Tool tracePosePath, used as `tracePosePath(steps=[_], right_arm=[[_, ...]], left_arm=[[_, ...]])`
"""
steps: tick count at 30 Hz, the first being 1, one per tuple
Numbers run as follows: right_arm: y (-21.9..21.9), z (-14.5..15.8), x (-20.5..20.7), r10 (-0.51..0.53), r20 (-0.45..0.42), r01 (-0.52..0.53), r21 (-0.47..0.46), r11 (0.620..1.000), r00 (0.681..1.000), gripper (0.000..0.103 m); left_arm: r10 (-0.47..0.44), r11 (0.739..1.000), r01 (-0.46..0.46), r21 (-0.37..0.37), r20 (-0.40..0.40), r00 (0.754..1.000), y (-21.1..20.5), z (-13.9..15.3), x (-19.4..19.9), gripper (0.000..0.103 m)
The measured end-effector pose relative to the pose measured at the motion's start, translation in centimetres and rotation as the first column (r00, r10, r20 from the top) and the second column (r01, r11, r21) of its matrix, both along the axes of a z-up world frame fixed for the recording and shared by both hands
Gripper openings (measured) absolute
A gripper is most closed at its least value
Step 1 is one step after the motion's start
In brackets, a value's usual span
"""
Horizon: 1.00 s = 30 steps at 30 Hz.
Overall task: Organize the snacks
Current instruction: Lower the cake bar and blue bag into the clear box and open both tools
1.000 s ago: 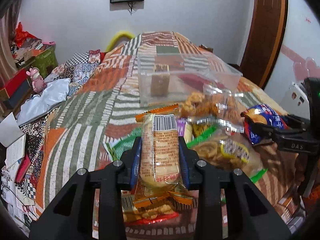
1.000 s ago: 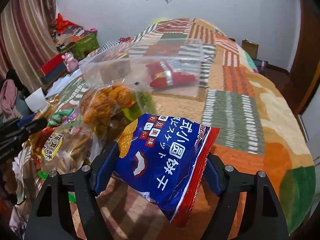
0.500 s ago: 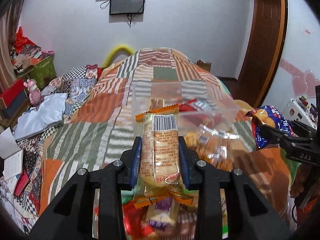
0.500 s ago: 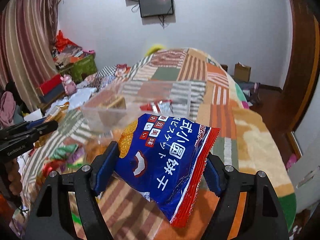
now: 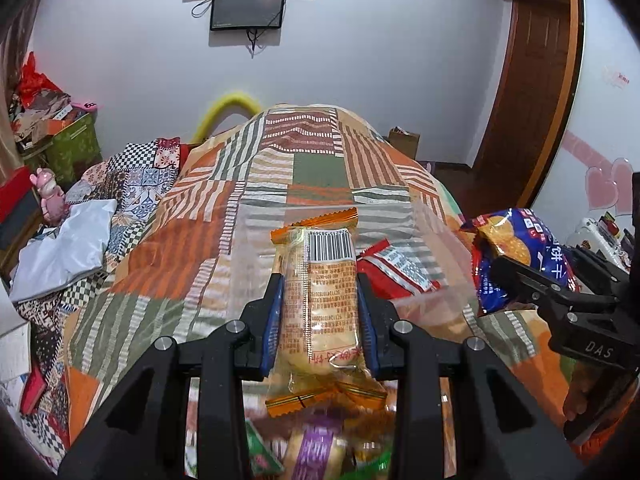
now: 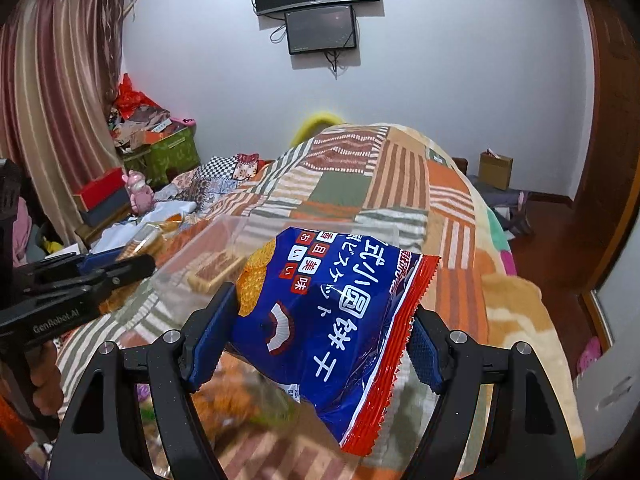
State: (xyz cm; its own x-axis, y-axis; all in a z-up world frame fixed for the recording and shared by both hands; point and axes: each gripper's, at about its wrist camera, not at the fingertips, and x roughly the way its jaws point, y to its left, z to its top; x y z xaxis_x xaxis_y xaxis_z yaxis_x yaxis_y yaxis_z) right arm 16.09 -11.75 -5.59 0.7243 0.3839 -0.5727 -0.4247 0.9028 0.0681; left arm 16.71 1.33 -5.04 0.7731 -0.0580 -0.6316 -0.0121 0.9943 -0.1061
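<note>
Left wrist view puts the key relation plainly: our left tongs (image 5: 320,316) are clamped on a long, narrow, clear-and-orange plastic biscuit packet (image 5: 318,312), whose long axis runs straight ahead along the fingers, and directly beyond its far end sits the clear, thin-walled rectangular plastic bin (image 5: 428,216) on the patchwork-quilted bed (image 5: 168,248). We judge the left tongs to be the nearer to the bin, with the packet already pointing into its open top, so a short forward carry and a release should drop it in lengthwise.

Inside the bin we see a red-and-white crinkled foil wrapper (image 5: 394,268) lying flat; from the right wrist view a brown wafer-like block (image 6: 210,272) also shows through the bin (image 6: 320,222).

Our right tongs (image 6: 316,344) are closed on a puffy blue snack bag with red serrated edges (image 6: 324,316), gripped across its width and tilted, with the bin ahead and slightly to the left. That bag is glossy, air-filled and wide, so we expect it to need more room than the slim packet.

Below both tongs lies a blurred heap of loose snack packets (image 5: 316,448), their details too smeared to name.
</note>
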Motion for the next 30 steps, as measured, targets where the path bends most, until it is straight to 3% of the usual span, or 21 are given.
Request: tracePosePath(steps=[12,18,30], right_arm=[[1.5,-1.6,4.6,0.005,-0.045,-0.008,-0.056,0.998,0.999,0.075],[2.2,-3.0,6.5,0.009,-0.092,-0.016,-0.085,0.996,0.996,0.075],[3.2,-5.4,7.6,0.033,-0.159,-0.055,-0.135,0.989,0.987,0.076]], left_arm=[[-0.026,0.998,0.019,-0.055,-0.131,0.991,0.2,-2.7,7.5,0.034],[-0.041,0.999,0.034,-0.039,-0.18,0.983,-0.5,-4.4,9.9,0.034],[-0.048,0.998,0.055,0.029,-0.201,0.978,-1.7,-6.2,11.4,0.034]])
